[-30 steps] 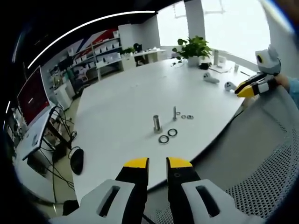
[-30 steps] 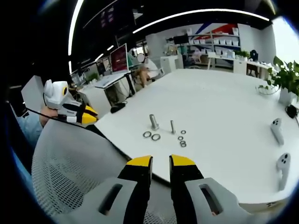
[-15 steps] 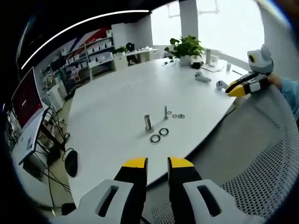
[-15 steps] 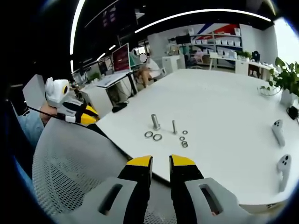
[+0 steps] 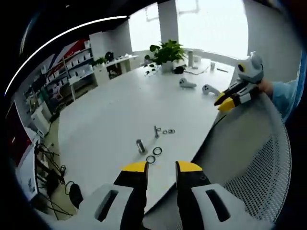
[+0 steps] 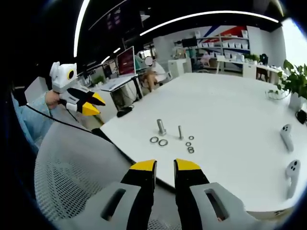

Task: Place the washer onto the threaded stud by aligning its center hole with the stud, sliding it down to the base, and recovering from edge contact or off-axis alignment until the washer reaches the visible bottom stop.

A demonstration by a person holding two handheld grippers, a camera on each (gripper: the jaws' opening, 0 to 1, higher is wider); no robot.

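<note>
Left hand-held gripper (image 5: pixel 161 166): yellow-tipped jaws parted by a narrow gap, nothing between them; hanging over a mesh chair back (image 5: pixel 249 158), short of the desk edge. Also seen from the right gripper view (image 6: pixel 88 103), up at far left in a person's hand.
Right hand-held gripper (image 6: pixel 165 166): jaws likewise a narrow gap apart, holding nothing, above the chair back (image 6: pixel 72 177). Seen from the left gripper view (image 5: pixel 225 101) at far right, held by a hand with a blue sleeve.
Desk (image 6: pixel 230 110): white, round-edged, mostly bare.
Threaded stud (image 6: pixel 180 132): thin, upright, near the desk's near edge (bare of any washer, as far as can be told); in the left gripper view (image 5: pixel 156 132).
Thick bolt (image 6: pixel 161 127): upright, just left of the stud; in the left gripper view (image 5: pixel 140 146).
Large washers (image 6: pixel 159 141): two, flat on the desk, side by side in front of the thick bolt; in the left gripper view (image 5: pixel 154 155).
Small washers (image 6: pixel 190 145): three, lying just right of the stud.
Controllers (image 6: pixel 288 153): two white ones, far right on the desk.
Potted plant (image 5: pixel 166 52): far end of the desk.
Writing: none legible (monitor (image 6: pixel 125 59) and shelves too small to read).
</note>
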